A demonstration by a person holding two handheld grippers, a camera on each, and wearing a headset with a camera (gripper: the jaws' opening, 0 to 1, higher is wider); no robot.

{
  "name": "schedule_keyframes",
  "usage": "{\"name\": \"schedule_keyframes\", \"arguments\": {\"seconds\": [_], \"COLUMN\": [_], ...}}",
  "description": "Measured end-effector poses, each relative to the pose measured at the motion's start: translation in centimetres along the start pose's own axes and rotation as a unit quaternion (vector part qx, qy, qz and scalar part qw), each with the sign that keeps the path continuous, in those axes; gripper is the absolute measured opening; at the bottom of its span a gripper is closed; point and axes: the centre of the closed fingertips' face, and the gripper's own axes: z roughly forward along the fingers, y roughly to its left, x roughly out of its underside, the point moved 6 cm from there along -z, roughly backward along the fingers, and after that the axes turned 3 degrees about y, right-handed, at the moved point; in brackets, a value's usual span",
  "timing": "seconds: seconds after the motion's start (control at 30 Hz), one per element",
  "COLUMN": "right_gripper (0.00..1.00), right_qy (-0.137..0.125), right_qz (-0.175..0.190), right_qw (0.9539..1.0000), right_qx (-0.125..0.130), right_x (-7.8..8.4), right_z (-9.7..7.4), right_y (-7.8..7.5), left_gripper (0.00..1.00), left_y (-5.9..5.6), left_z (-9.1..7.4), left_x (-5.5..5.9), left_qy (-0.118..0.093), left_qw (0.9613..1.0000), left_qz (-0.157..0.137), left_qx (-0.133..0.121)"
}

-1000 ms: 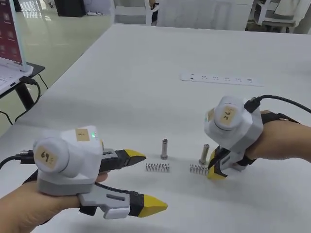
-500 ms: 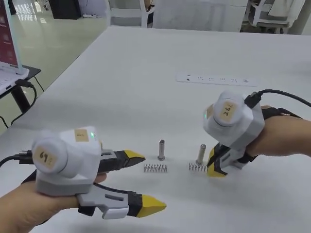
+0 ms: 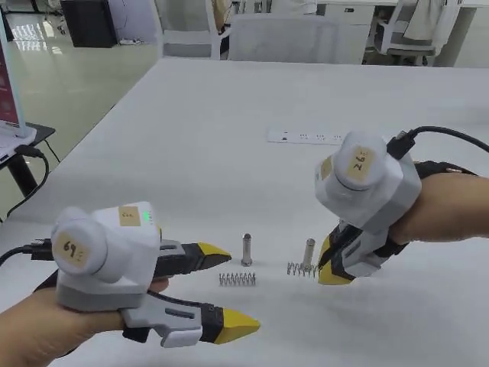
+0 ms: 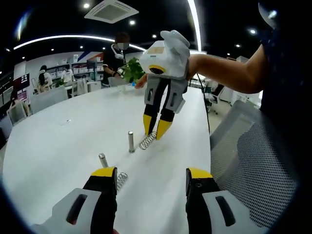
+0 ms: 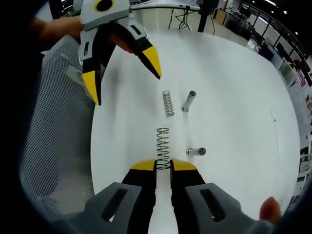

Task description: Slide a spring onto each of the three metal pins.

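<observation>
Lying on the white table [image 3: 191, 153], a spring [image 5: 163, 144] is being pinched by the right gripper [image 5: 163, 165], claw narrow, pin [image 5: 196, 152] at its 3 o'clock; the left gripper [image 4: 151, 173] is gaping wide. Chairs [image 3: 294, 38] are lining the far edge.

A tan sticker [image 3: 70, 250] on the rounded housing of the left gripper [image 3: 241, 288] reads "69", handwritten. A matching sticker [image 3: 357, 163] on the housing of the right gripper [image 3: 330, 274] reads "26". A second small sticker [image 3: 129, 215] on the left gripper carries a mark too small to read.
</observation>
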Motion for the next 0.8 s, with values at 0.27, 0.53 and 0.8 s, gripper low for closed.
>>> {"name": "schedule_keyframes", "arguments": {"seconds": [0.27, 0.53, 0.8], "right_gripper": [0.08, 0.08, 0.08], "right_qy": [-0.004, -0.004, -0.011], "right_qz": [-0.012, -0.024, -0.036], "right_qw": [0.9999, 0.9997, 0.9993], "right_qx": [0.005, 0.009, 0.010], "right_x": [-0.8, -1.5, -2.2], "right_z": [-1.4, -2.3, -2.9], "right_y": [0.6, 1.2, 1.7], "left_gripper": [0.47, 0.42, 0.37], "left_y": [0.3, 0.2, -0.2], "left_z": [0.2, 0.8, 1.4], "left_x": [-1.3, -2.6, -3.2], "left_qy": [-0.002, -0.007, -0.006], "left_qw": [0.9998, 0.9992, 0.9981], "left_qz": [0.016, 0.037, 0.054], "left_qx": [0.007, 0.015, 0.029]}}
